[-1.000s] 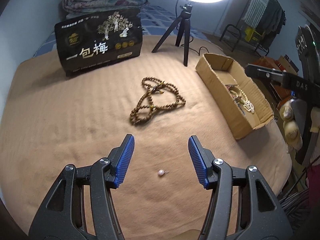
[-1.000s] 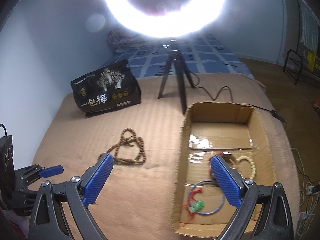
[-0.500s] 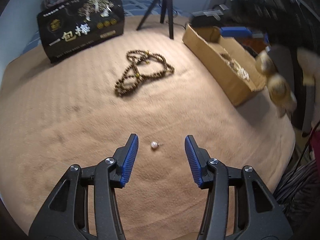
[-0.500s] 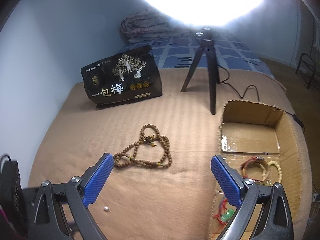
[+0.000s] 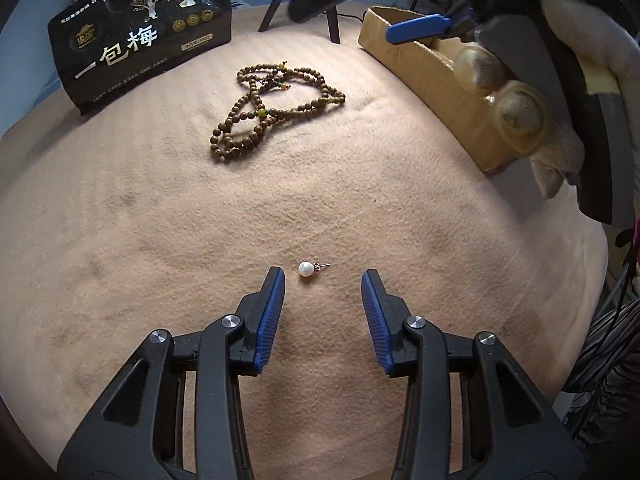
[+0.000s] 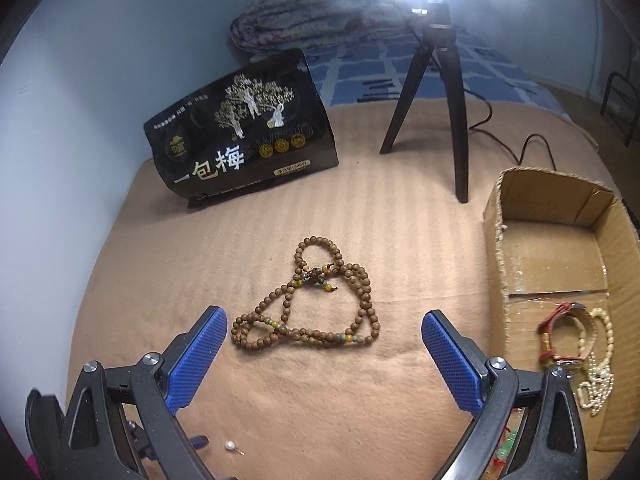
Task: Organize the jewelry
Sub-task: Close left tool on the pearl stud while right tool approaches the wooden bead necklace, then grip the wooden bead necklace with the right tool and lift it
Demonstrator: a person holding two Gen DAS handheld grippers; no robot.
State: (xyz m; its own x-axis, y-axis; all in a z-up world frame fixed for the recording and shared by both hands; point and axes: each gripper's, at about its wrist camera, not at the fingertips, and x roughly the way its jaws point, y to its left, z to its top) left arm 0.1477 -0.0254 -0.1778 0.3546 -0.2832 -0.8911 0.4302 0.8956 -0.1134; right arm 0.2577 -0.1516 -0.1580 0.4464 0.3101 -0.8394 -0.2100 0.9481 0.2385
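Note:
A small pearl stud earring lies on the tan cloth, just ahead of my left gripper, nearer its left tip. The left jaws are closing and touch nothing. A long brown bead necklace lies coiled farther back. In the right wrist view the same bead necklace sits just ahead of my right gripper, which is wide open and empty. The pearl earring shows at that view's bottom left. The cardboard box at the right holds several bracelets and a pale bead string.
A black snack bag stands at the back left. A black tripod with a cable stands behind the box under a bright ring light. A gloved hand holds the right gripper at the left view's upper right. A folded quilt lies behind.
My left gripper has come down toward the pearl earring and its jaws have narrowed. My right gripper has swung left from over the box to the bead necklace.

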